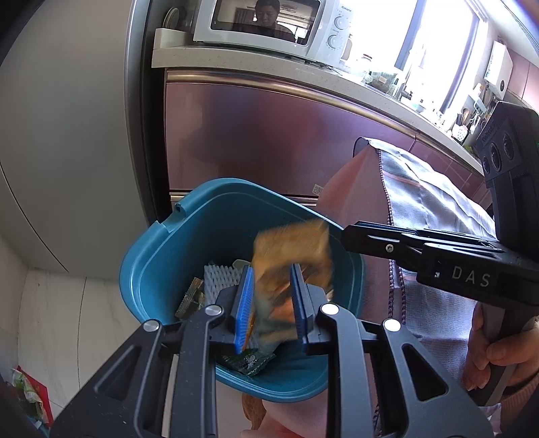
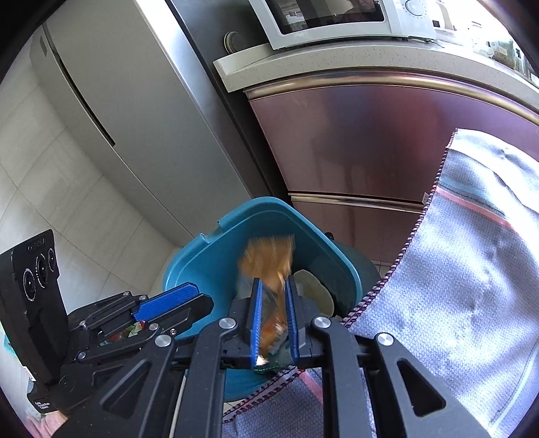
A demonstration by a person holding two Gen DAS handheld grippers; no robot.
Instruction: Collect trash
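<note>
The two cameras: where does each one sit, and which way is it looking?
Left wrist: sits on the left tool, looks down along its fingers into the bin; right tool and a hand show.
Right wrist: sits on the right tool, looks down into the same bin; left tool shows.
Shared: bin, orange wrapper, grey cloth, microwave, cabinet.

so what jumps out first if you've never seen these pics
A blurred orange wrapper catches the eye first, smeared by motion over the mouth of the teal bin at the centre of both views, with other scraps already lying inside. Next is the grey cloth with a dark stitched edge, draped at the right beside the bin. Behind them, a white microwave sits on the counter above glossy purple cabinet fronts.
</note>
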